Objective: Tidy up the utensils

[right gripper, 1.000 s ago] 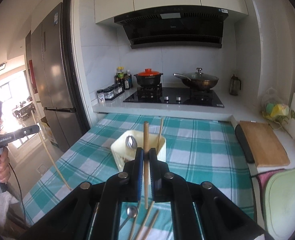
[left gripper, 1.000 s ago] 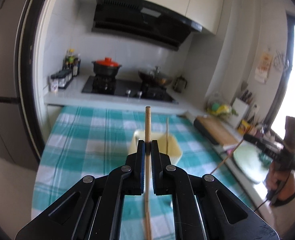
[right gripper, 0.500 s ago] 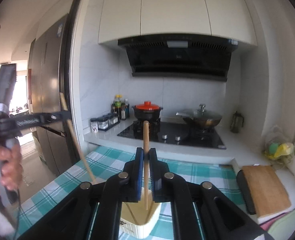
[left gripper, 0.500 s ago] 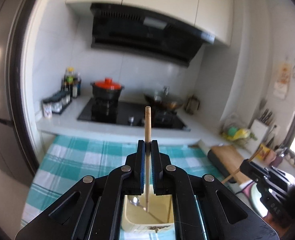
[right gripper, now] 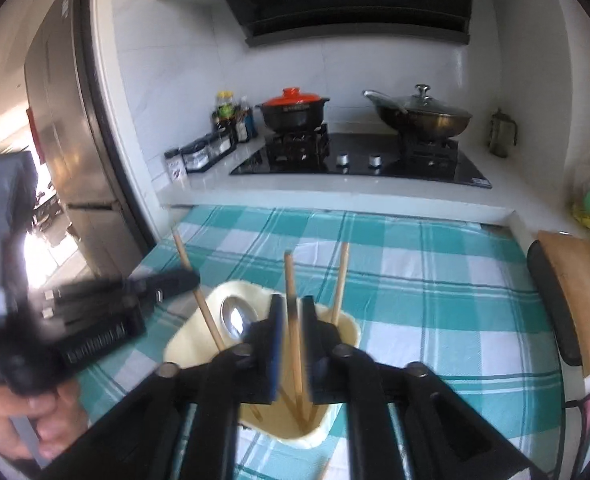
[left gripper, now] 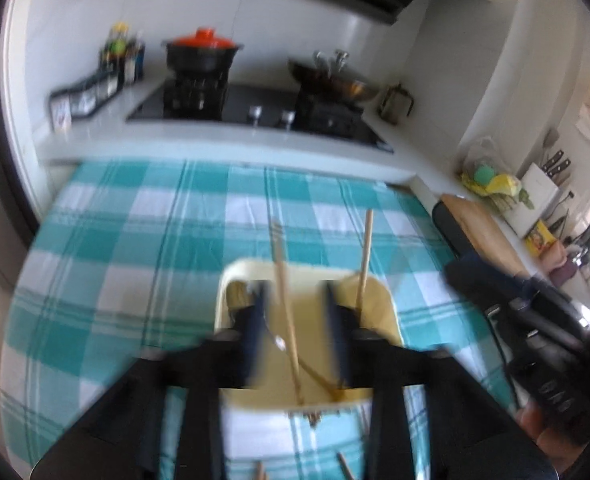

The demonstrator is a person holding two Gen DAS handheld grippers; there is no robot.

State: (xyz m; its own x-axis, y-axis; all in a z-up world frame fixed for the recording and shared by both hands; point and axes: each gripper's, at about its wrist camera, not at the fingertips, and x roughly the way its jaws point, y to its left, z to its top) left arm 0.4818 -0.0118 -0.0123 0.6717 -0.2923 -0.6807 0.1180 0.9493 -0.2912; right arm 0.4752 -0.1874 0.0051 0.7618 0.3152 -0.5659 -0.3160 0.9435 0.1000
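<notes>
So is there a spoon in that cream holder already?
Yes, a metal spoon stands bowl-up inside the holder, beside the chopsticks.

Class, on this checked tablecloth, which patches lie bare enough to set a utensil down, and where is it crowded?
Bare patches: the tablecloth between the cream holder and the stove counter, and the strip between holder and cutting board. Crowded: over the holder, where both grippers' jaws are opening around chopsticks, beside a spoon.
</notes>
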